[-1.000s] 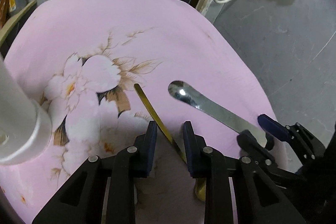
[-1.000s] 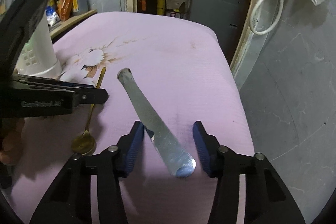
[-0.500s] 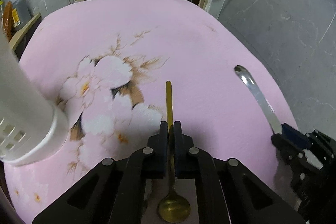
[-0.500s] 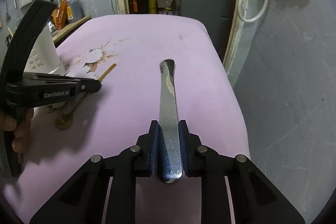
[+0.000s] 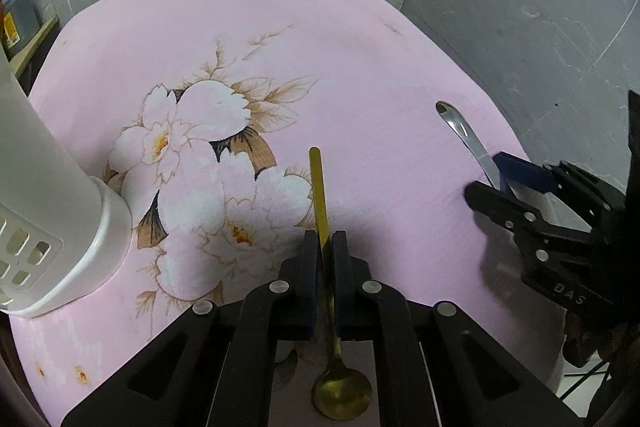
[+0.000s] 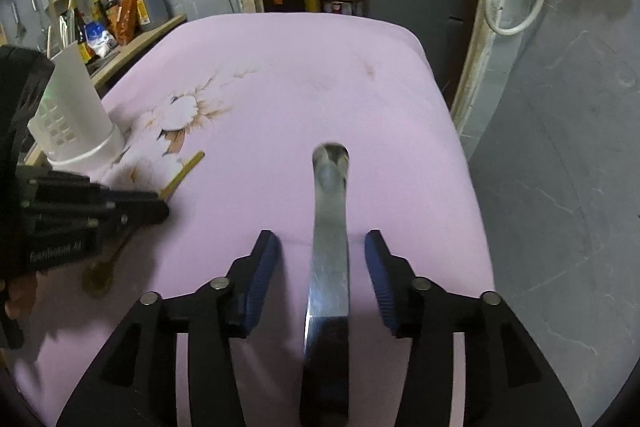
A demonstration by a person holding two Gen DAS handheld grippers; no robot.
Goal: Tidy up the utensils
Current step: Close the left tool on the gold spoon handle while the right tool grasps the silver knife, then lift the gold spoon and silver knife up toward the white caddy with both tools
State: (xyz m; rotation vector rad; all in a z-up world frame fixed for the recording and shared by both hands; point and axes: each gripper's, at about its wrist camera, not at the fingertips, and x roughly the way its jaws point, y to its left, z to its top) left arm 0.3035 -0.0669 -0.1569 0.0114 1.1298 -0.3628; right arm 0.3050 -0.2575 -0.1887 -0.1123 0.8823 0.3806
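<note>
My left gripper is shut on the thin handle of a gold spoon; its bowl lies near the camera and the handle points away over the pink flowered cloth. My right gripper is open, with a silver knife lying on the cloth between its blue pads, untouched by either. The knife's handle end also shows in the left wrist view, beside the right gripper. A white slotted utensil holder stands at the left; it also shows in the right wrist view.
The pink cloth covers a table whose right edge drops beside a grey wall. A shelf of bottles stands at the far left. A doorway with shelves lies behind the table.
My right gripper has opened and let go of the silver knife, which now lies between its jaws. My left gripper stays shut on the gold spoon.
</note>
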